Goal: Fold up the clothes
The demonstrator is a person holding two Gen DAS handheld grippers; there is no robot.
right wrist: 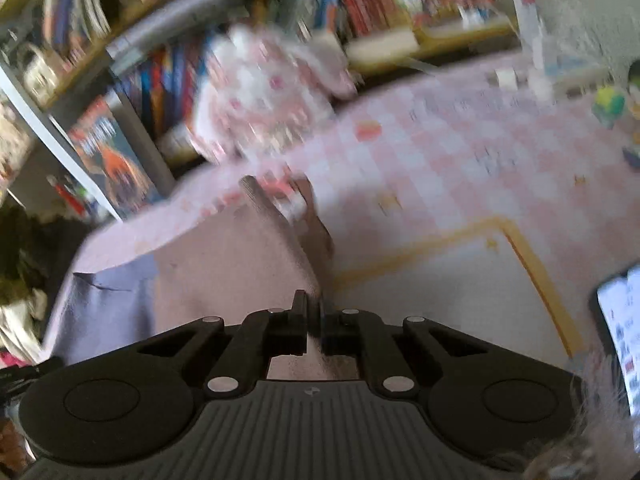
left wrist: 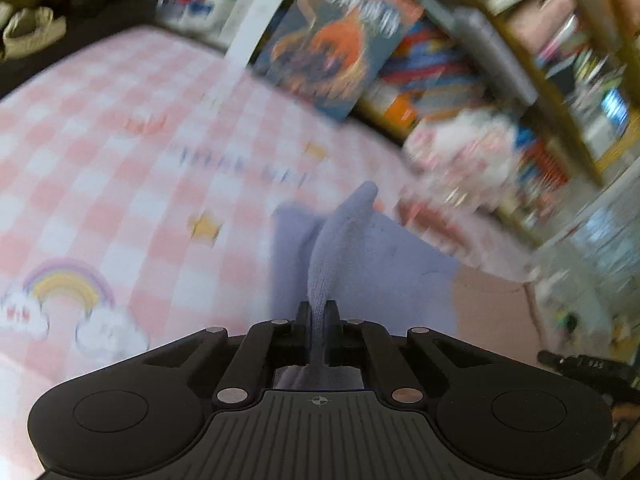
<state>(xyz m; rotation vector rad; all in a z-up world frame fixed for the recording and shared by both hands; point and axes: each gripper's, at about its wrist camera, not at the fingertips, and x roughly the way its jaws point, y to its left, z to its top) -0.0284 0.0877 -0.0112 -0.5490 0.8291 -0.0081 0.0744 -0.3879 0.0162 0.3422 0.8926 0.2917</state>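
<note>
Garment (left wrist: 360, 264), lilac and pink, lying on checked bedspread (left wrist: 100, 152): left gripper (left wrist: 319, 308) is pinching its lilac edge, right gripper (right wrist: 313, 312) pinching pink edge. Fold apparently just starting; blur obscures detail.

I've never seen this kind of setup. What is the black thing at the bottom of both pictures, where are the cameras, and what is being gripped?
No robot here: a person holds a two-finger gripper in each hand, and each gripper carries a fisheye camera looking along its fingers. The black shape is the gripper's body. In the left wrist picture, the left gripper is shut on a ridge of lavender cloth. In the right wrist picture, the right gripper is shut on a fold of pink cloth; whether both colours belong to one garment I cannot tell. Everything lies on a pink checked sheet, with a bookshelf behind and a phone at the right edge.
</note>
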